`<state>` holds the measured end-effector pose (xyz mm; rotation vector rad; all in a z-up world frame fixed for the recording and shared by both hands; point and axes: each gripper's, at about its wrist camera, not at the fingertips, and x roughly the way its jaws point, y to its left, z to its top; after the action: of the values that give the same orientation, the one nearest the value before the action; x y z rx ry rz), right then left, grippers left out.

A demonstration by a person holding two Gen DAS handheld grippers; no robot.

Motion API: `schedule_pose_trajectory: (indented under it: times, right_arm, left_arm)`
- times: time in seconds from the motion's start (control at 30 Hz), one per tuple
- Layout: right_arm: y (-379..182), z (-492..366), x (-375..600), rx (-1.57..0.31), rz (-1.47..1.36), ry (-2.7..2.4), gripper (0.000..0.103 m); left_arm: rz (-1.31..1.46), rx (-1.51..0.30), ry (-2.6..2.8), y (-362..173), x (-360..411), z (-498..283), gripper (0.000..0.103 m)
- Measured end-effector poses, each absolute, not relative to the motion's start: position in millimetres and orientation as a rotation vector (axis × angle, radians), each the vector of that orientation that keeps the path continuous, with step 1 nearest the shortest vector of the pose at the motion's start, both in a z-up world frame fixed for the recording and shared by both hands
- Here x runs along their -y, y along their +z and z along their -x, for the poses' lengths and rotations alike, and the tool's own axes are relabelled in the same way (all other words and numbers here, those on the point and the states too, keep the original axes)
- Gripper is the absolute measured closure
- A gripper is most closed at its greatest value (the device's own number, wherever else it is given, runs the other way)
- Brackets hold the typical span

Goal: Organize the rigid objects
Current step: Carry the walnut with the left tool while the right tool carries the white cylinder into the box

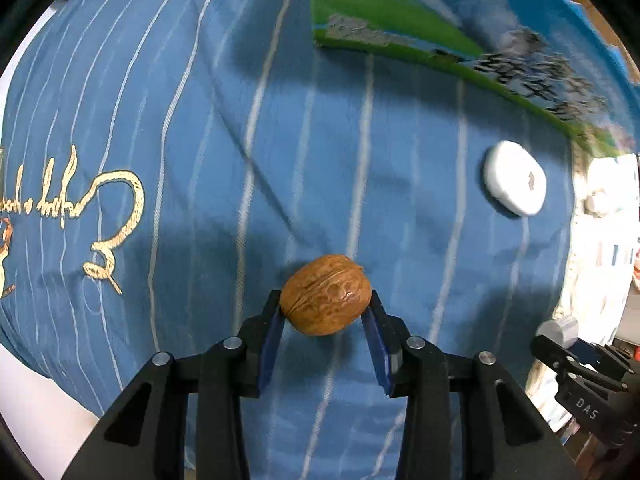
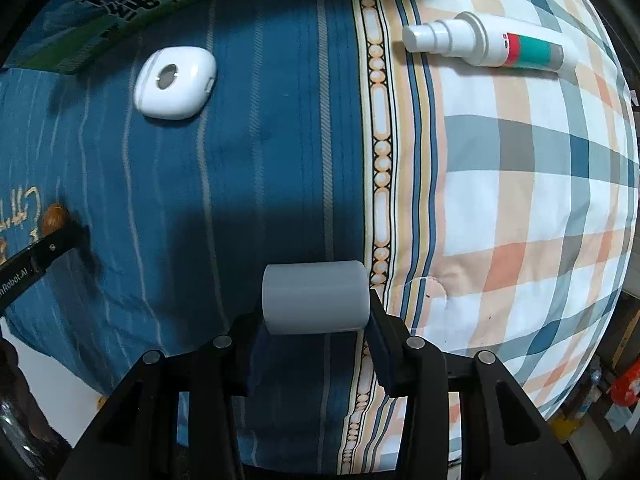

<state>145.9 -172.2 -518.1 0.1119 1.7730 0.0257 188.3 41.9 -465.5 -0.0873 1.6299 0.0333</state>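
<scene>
Both grippers holding something over the blue striped cloth [image 1: 224,128]

Left gripper [image 1: 326,312] clamps a walnut [image 1: 325,294] low in centre frame, bare cloth around it; right gripper [image 2: 316,312] pinches a grey cylinder [image 2: 315,297] just beside the checked cloth's [image 2: 532,184] border; white case [image 2: 175,83] upper left, box [image 1: 400,12] edge above

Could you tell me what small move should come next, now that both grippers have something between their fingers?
Probably lift both straight up. The left gripper is shut on the walnut and the right gripper on the grey cylinder, both low over the blue cloth.
</scene>
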Motion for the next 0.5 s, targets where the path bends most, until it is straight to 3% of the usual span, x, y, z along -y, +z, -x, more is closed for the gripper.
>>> schedule_pose_trajectory:
  times: [0.27,0.5]
  right_arm:
    - [-481,-139,175,-1.718,-0.142,0.091,0.058]
    - [-415,-145,187,-1.607,-0.182,0.165,0.058]
  left_arm:
    - [0.117,-1.576,-0.074,-426,8,-161,0.067]
    - [0.143,-1.441,-0.16,-344,19,-186,0.067]
